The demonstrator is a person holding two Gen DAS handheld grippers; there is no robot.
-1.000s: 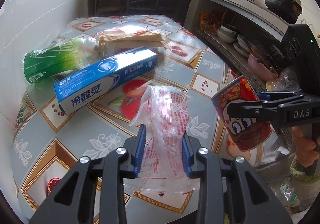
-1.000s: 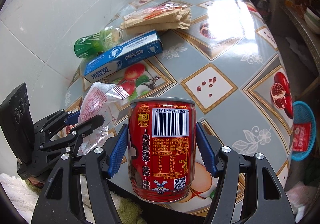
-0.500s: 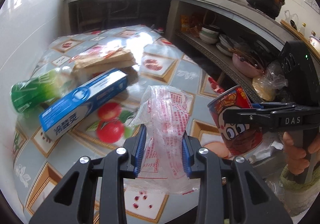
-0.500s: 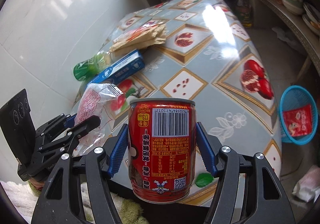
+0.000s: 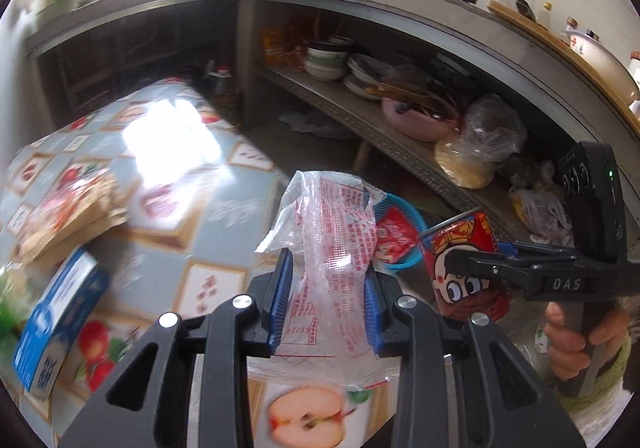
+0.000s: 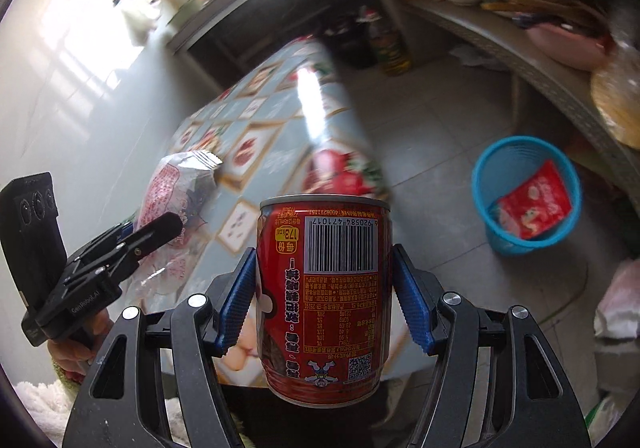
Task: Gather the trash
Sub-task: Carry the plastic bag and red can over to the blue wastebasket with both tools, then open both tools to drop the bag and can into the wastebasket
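A fruit-patterned surface (image 5: 224,207) carries a blue toothpaste box (image 5: 60,324) at its left edge and a tan paper packet (image 5: 72,215) farther back (both blurred). Beyond it runs a shelf (image 5: 360,123) stacked with bowls (image 5: 326,57), a pink basin (image 5: 416,119) and bagged food (image 5: 480,143). Nothing lies between the held items and the blue mesh basket (image 6: 524,193) on the floor tiles.

Compared with a second ago, both views have swung away from the surface toward the shelf and floor; the green bottle has nearly slipped out of the left view, and the basket now sits far closer to the middle of the right view.

The basket holds one red snack wrapper (image 6: 534,199), leaning against its inner wall.

The left hand-held gripper (image 5: 326,300) is clamped partway closed on a clear plastic bag (image 5: 332,244) printed in red, held above the surface's near corner. The right hand-held gripper (image 6: 324,304) stands wider, its blue pads pressed on the sides of an upright red drink can (image 6: 322,296), carried over the surface's edge, left of the basket.
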